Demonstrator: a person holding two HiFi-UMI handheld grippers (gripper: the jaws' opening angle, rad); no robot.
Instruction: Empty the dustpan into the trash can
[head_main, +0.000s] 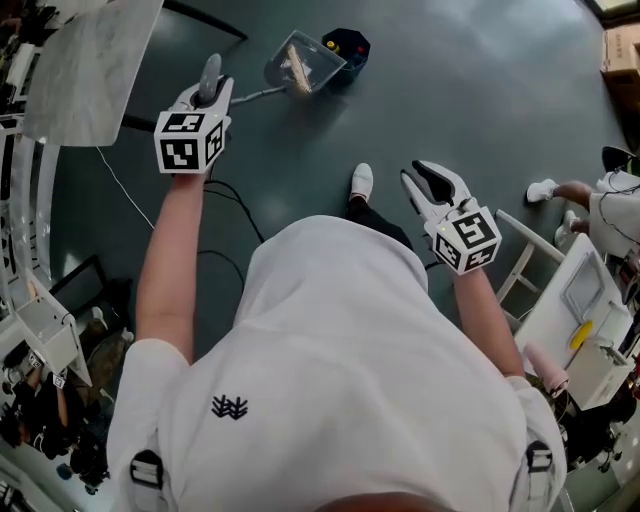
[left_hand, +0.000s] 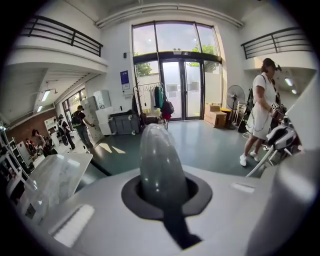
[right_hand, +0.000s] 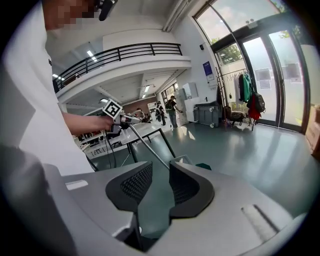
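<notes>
In the head view a long-handled dustpan (head_main: 300, 62) rests on the grey floor, its transparent tray holding some debris. It sits right against a small dark blue trash can (head_main: 346, 46). My left gripper (head_main: 210, 82) is shut on the top of the dustpan's handle, whose rounded grey end (left_hand: 161, 165) fills the left gripper view. My right gripper (head_main: 430, 186) hangs open and empty by my right side. The right gripper view shows its jaws apart (right_hand: 160, 175), and beyond them the handle rod (right_hand: 145, 146) slanting down to the dustpan (right_hand: 183, 160).
A grey table (head_main: 95, 60) stands at my far left, with cables (head_main: 225, 195) trailing over the floor beneath it. A white frame (head_main: 522, 262) and a workbench sit at the right, where another person (head_main: 600, 200) stands. My own shoe (head_main: 362, 182) is just ahead.
</notes>
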